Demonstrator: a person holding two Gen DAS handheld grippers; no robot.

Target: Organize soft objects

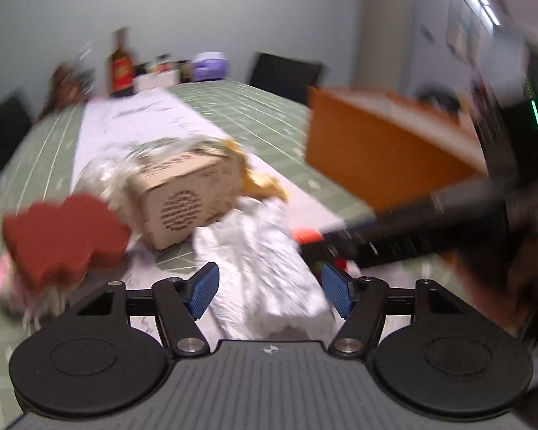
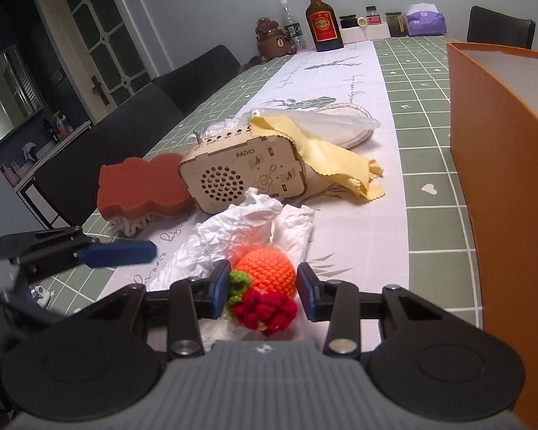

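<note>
Right wrist view: right gripper point(image 2: 263, 288) angled down, fingers clamping crocheted fruit point(image 2: 267, 274); left gripper point(image 1: 269, 288) fingers apart, empty.

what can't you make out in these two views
- Left wrist view: motion blur smears the wooden radio, its print unreadable.
- Right wrist view: inside of the orange box is hidden by its own wall and cut off by the frame edge.
- Right wrist view: whether the right hand-held gripper presses the crocheted fruit: unclear.
- Far jar labels: too small.
</note>
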